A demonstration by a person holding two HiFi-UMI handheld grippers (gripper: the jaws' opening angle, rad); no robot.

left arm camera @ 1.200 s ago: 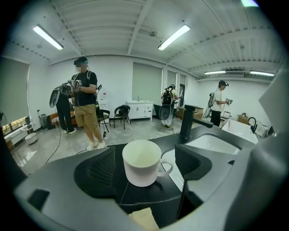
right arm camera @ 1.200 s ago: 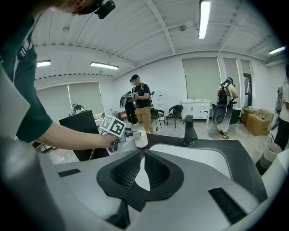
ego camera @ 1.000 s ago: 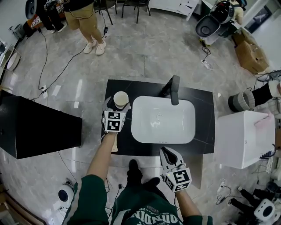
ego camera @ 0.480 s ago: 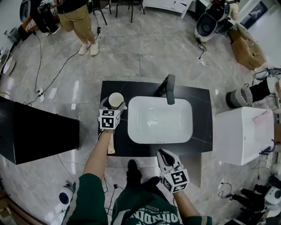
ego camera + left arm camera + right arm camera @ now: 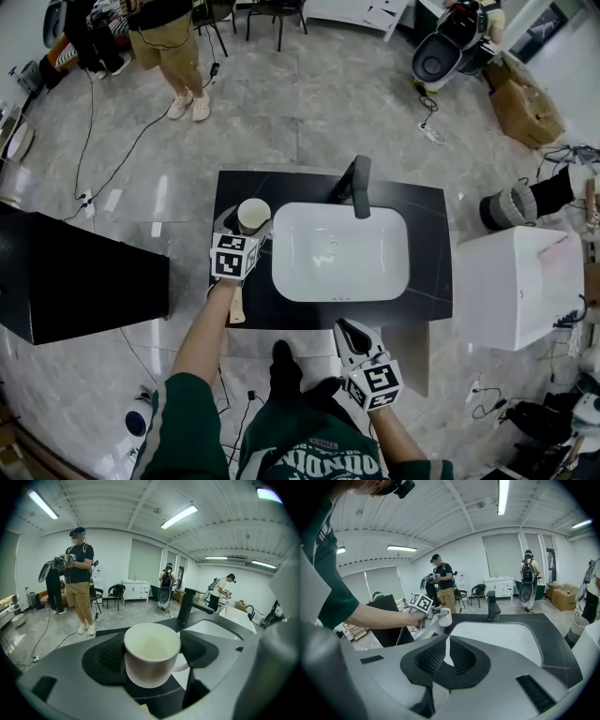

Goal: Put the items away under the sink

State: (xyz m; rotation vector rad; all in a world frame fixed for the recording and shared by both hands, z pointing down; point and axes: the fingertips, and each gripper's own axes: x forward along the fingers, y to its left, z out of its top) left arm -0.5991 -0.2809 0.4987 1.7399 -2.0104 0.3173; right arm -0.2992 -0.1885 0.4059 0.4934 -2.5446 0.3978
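Left of centre in the head view, the left gripper clamps a white mug on the black counter, beside the sink. Lower centre, the right gripper hangs closed, empty.

bright, even light from ceiling tubes; fisheye bending, dark corners, near edges perhaps soft.

One mug, one sink, one faucet, one countertop, two claws: left claw, right claw.
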